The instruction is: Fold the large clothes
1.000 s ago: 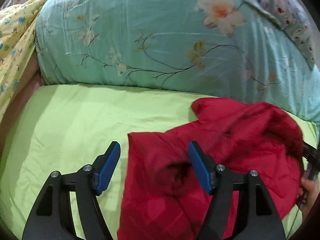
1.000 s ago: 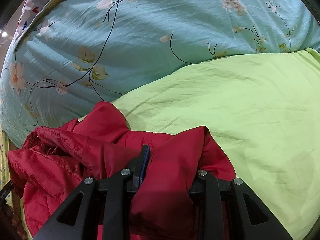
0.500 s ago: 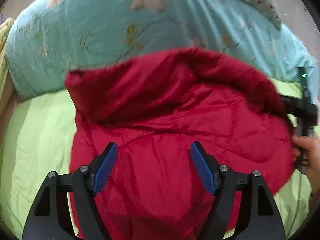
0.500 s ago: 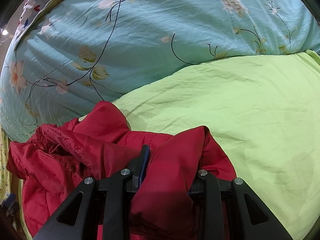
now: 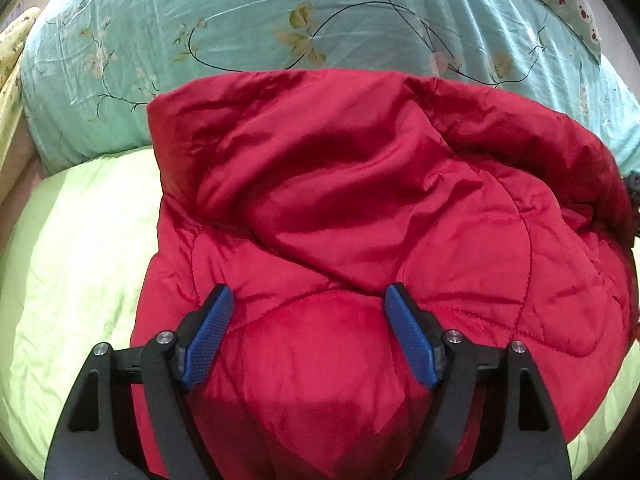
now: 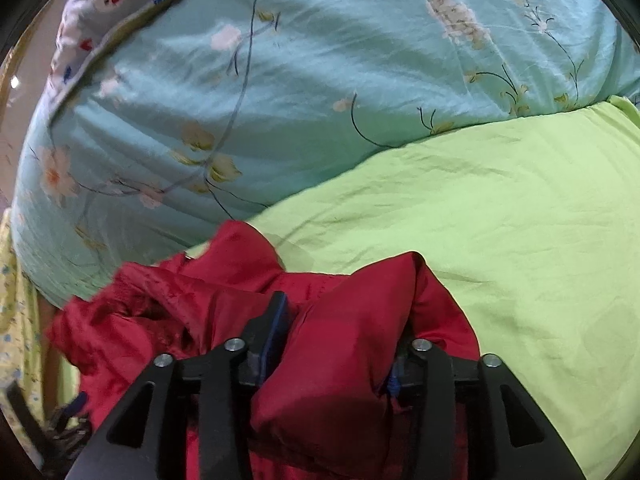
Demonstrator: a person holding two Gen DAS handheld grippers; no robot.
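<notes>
**Fold laid over, both grips letting go**

Red quilted jacket (image 5: 360, 208) lies on the bed, on the lime-green sheet (image 5: 80, 264), w/ its far edge up against the big teal floral duvet (image 5: 280, 20). From the left wrist view it reads as a bulky doubled-over heap, one smooth panel on top, thick rolled edge running along the right side.

Left gripper (image 5: 308, 316): jaws wide apart, have just been opening. Jacket bulges up between the blue pads but they don't appear to press it – looks like a release.

Right gripper (image 6: 340, 344): jaws have just been opening too. A puffy wad of jacket (image 6: 340, 360) sits between them; the right pad is mostly buried in cloth, so can't tell if it's truly let go or pinched.

Step, as I judge it: end of one fold – half brought over, being set down. Next prob. calls for: back both grippers clear w/o dragging the top layer, then press the puffy bulk flat and square the edges before another fold. Padding is springy and may pop back open.
</notes>
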